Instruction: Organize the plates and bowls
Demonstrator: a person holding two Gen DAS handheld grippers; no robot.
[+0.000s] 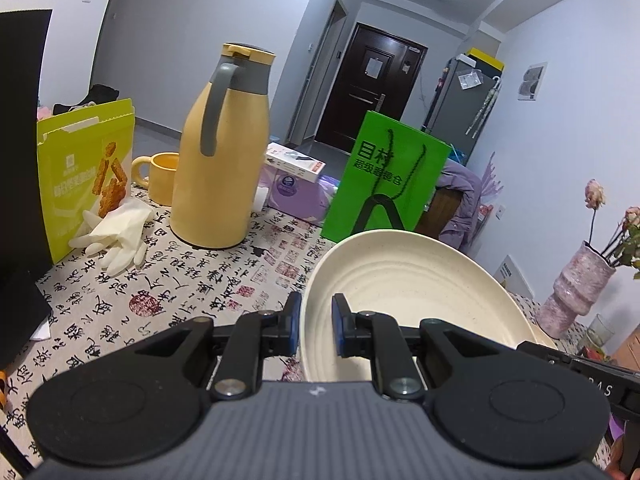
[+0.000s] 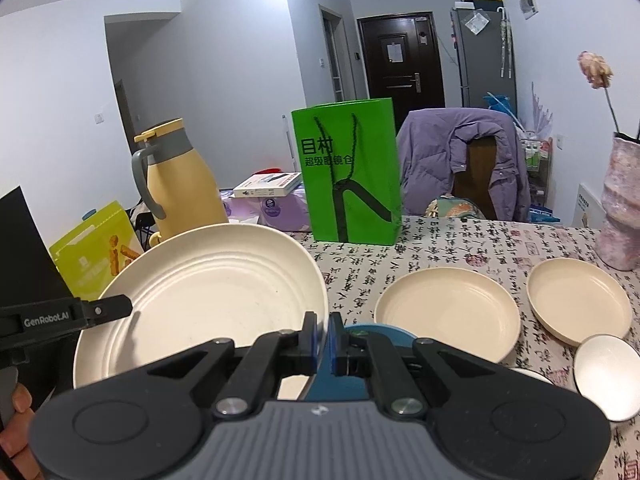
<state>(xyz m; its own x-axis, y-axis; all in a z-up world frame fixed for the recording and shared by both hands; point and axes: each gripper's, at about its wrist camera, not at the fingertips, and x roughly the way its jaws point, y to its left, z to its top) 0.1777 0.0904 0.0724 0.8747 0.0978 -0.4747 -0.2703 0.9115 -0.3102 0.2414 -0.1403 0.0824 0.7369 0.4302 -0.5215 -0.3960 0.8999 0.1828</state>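
Both grippers hold one large cream plate (image 2: 200, 300) tilted above the patterned tablecloth (image 1: 192, 280): the left gripper (image 1: 316, 318) has its jaws clamped on the plate's left rim, and the right gripper (image 2: 323, 340) has its jaws pinched tight on the right rim. Two smaller cream plates (image 2: 448, 312) (image 2: 578, 300) and a white bowl (image 2: 608, 376) lie on the cloth to the right, near a pink vase (image 2: 624, 208). A yellow thermos jug (image 1: 224, 152) and a green paper bag (image 1: 384, 184) stand behind.

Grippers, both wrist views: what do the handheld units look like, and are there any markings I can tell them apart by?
Both look alike: a ribbed grey body, black linkage arms with silver pivot screws, two round black discs, and black fingers with blue pads. The left gripper and right gripper each carry a small logo on the grey body. In the right wrist view, the left unit's black side bar reads "GenRobot.AI". No cables or sleeves show.
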